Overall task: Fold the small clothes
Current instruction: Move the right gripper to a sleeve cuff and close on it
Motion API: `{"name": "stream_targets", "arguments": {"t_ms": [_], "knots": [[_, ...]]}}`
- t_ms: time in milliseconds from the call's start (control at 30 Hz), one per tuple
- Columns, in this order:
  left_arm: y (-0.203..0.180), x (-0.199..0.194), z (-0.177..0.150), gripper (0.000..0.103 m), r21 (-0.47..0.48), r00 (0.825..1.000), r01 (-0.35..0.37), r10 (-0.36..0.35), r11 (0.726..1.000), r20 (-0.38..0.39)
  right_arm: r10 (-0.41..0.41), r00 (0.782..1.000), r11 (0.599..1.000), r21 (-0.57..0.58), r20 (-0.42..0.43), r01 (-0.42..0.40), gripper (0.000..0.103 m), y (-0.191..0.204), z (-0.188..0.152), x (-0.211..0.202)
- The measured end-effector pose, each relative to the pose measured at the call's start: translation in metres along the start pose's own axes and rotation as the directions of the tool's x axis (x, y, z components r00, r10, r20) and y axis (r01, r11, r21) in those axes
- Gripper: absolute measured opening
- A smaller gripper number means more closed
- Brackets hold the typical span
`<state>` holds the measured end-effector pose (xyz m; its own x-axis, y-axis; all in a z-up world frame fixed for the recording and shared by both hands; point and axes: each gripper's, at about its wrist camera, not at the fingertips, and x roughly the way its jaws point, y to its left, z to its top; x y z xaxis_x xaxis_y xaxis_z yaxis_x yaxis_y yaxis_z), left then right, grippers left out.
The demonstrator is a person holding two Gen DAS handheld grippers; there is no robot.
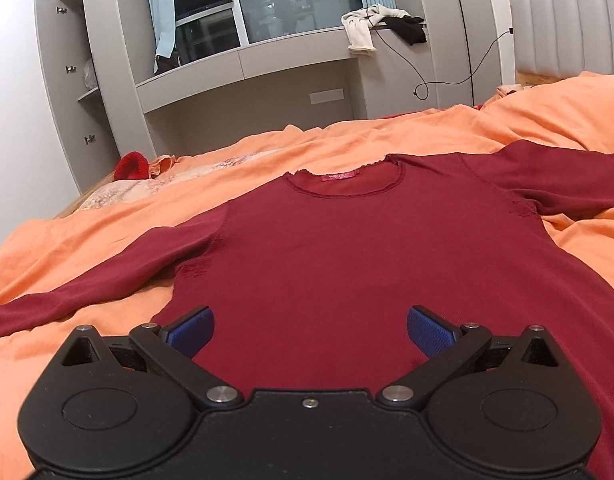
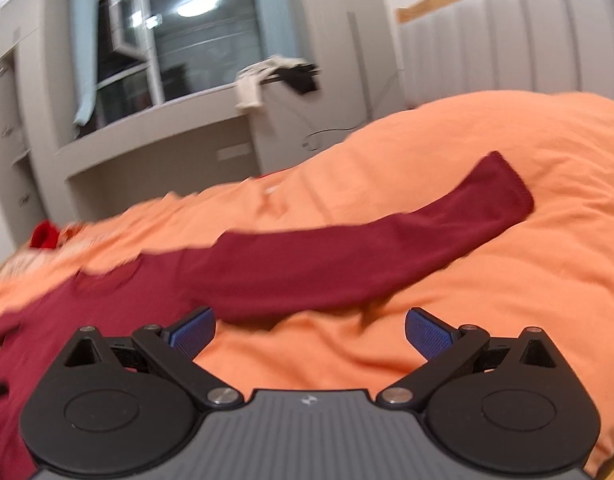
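With the dark red top point(image 1: 327, 248) spread flat on the orange bedding point(image 1: 107, 240) mid-frame, both the left gripper point(image 1: 310, 330) and right gripper point(image 2: 310, 330) hang wide apart and empty, so the right one would do best to pinch the sleeve point(image 2: 367, 256) stretching to the upper right near its cuff and carry it flat across the chest.

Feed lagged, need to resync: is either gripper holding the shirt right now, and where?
Nothing is held. The left gripper is open over the dark red shirt near its hem; the right gripper is open beside the sleeve.

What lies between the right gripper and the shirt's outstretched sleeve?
Only bare orange bedding, seen in the right wrist view: the open right gripper sits just short of the dark red sleeve, with nothing else between.
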<state>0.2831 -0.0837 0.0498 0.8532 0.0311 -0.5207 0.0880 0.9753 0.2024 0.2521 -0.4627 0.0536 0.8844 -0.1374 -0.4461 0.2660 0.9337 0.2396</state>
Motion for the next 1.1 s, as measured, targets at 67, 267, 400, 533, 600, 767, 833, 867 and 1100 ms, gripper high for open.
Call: {"name": "stream_targets", "arguments": {"t_ms": [67, 267, 400, 533, 600, 767, 833, 867, 1100], "knots": [[-0.002, 0.006, 0.003, 0.103, -0.007, 1.0, 0.0, 0.0, 1.0, -0.001, -0.019, 1.0, 0.999, 0.044, -0.011, 0.02, 0.103, -0.01, 0.006, 0.016], [-0.008, 0.021, 0.003, 0.103, -0.014, 1.0, -0.009, 0.009, 1.0, 0.004, -0.068, 0.998, 0.995, 0.074, 0.017, 0.066, 0.103, -0.038, -0.005, 0.042], [-0.006, 0.031, -0.003, 0.103, -0.042, 1.0, -0.005, 0.005, 0.999, 0.012, -0.099, 0.991, 0.994, 0.053, 0.091, 0.095, 0.103, -0.054, -0.013, 0.041], [-0.001, 0.034, -0.013, 0.103, -0.054, 1.0, -0.003, 0.002, 0.999, -0.004, -0.13, 0.98, 0.987, 0.114, 0.149, 0.114, 0.103, -0.074, -0.012, 0.04], [0.002, 0.033, -0.021, 0.103, -0.052, 1.0, -0.004, 0.004, 0.999, 0.0, -0.164, 0.97, 0.977, 0.166, 0.177, 0.135, 0.103, -0.086, -0.011, 0.041], [0.014, 0.034, -0.029, 0.103, -0.107, 1.0, 0.022, -0.024, 0.994, -0.02, -0.212, 0.942, 0.951, 0.277, 0.26, 0.138, 0.103, -0.109, -0.002, 0.048], [0.018, 0.036, -0.03, 0.103, -0.131, 0.999, 0.031, -0.035, 0.991, -0.033, -0.217, 0.943, 0.952, 0.269, 0.252, 0.147, 0.103, -0.115, 0.006, 0.058], [0.019, 0.037, -0.03, 0.103, -0.141, 0.998, 0.034, -0.04, 0.989, -0.038, -0.225, 0.944, 0.951, 0.264, 0.243, 0.159, 0.103, -0.117, 0.011, 0.065], [0.02, 0.039, -0.032, 0.103, -0.144, 0.998, 0.035, -0.042, 0.989, -0.045, -0.308, 0.93, 0.909, 0.349, 0.202, 0.225, 0.103, -0.128, 0.032, 0.101]]}}
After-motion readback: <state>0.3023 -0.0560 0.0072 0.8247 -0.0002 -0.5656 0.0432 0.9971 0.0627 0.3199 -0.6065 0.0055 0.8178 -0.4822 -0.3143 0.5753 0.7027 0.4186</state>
